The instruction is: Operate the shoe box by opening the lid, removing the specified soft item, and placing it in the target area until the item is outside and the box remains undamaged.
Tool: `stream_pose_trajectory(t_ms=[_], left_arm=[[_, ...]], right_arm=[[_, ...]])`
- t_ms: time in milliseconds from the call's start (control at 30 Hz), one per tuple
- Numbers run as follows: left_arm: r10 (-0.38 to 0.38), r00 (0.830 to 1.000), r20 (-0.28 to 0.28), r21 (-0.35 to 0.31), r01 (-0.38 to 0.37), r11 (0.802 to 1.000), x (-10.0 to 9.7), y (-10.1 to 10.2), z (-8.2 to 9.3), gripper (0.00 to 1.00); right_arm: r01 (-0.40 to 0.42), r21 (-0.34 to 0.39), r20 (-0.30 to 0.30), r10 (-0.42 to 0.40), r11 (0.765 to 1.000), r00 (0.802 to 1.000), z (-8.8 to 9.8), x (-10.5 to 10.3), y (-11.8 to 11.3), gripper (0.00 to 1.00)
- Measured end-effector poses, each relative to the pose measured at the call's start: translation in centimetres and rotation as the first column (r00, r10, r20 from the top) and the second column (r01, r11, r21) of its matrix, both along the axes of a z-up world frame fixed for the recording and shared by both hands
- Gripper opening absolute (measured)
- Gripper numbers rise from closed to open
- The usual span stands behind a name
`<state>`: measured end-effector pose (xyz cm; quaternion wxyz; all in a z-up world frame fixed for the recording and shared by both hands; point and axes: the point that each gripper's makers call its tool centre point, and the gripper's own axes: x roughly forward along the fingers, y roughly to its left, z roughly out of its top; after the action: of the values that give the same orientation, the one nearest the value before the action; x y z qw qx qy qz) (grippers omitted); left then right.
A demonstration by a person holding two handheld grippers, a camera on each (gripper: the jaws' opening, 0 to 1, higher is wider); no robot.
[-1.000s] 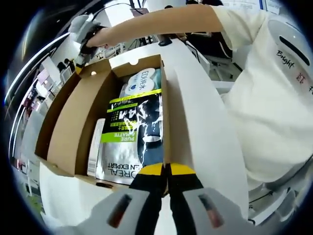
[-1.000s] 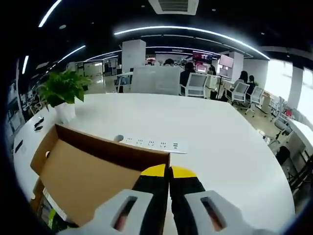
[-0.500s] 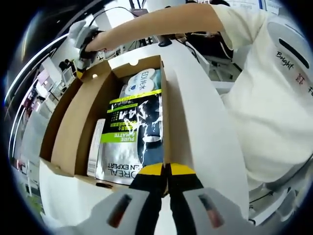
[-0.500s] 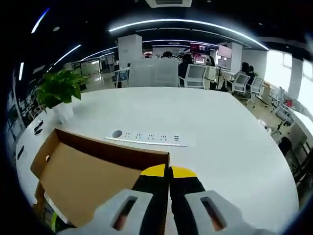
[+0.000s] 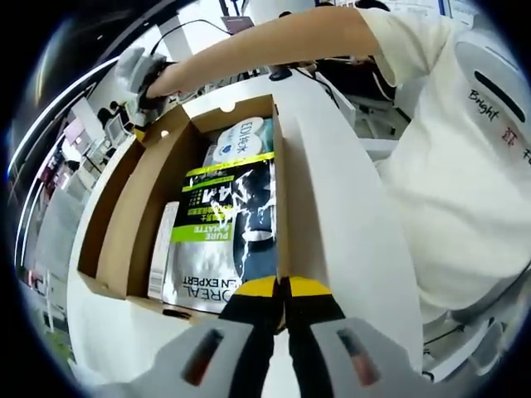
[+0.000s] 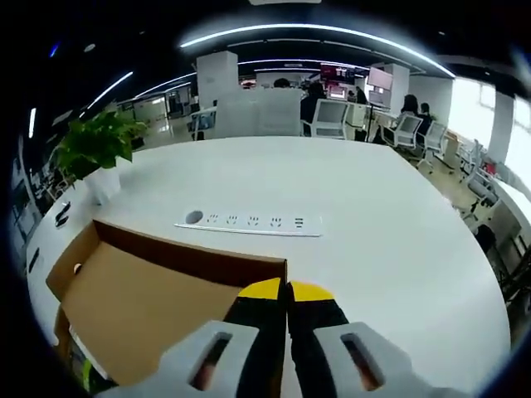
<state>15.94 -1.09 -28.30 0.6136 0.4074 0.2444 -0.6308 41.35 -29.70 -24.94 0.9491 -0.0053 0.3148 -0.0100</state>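
Now shoe box (image 5: pixel 141 207) open, soft pouch (image 5: pixel 224 224) inside, long axis straight ahead of left gripper (image 5: pixel 286 286), jaws closed on wall. Right gripper (image 6: pixel 288 290) pinching lid (image 6: pixel 149 319).

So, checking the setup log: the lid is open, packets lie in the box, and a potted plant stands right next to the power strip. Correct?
Not quite: the potted plant stands well apart from the power strip, as the right gripper view shows. The lid is open and packets lie in the box.
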Motion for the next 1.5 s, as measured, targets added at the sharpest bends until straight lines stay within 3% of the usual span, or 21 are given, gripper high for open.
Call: stream_pose_trajectory(t_ms=[267,567,767,967,1167,1333,1500], left_arm=[[0.0,1.0,0.001,-0.006,0.0,1.0,0.0,0.0,0.0,0.02],[0.002,1.0,0.01,-0.007,-0.001,1.0,0.0,0.0,0.0,0.02],[0.005,1.0,0.008,0.001,-0.005,1.0,0.0,0.0,0.0,0.02],[0.006,1.0,0.009,0.003,-0.006,1.0,0.0,0.1,0.0,0.02],[0.0,1.0,0.004,0.004,-0.001,1.0,0.0,0.0,0.0,0.02],[0.001,1.0,-0.013,0.001,-0.001,1.0,0.0,0.0,0.0,0.02],[-0.001,1.0,-0.019,0.006,0.001,1.0,0.0,-0.1,-0.1,0.02]], right_arm=[[-0.014,-0.007,-0.01,0.014,1.0,1.0,-0.2,0.2,-0.1,0.0],[-0.04,0.054,0.052,0.037,0.998,0.998,0.6,0.4,-0.2,0.01],[-0.049,0.038,0.095,0.046,0.998,0.994,2.3,0.5,-0.3,0.08],[-0.071,-0.024,0.145,0.074,0.997,0.987,4.7,0.3,-0.6,0.16],[-0.106,0.048,0.205,0.094,0.993,0.974,7.5,-0.4,-0.6,0.17],[-0.143,0.035,0.253,0.129,0.989,0.959,9.5,-1.3,-0.9,0.22],[-0.236,0.079,0.271,0.207,0.969,0.94,10.8,-2.6,0.2,0.25]])
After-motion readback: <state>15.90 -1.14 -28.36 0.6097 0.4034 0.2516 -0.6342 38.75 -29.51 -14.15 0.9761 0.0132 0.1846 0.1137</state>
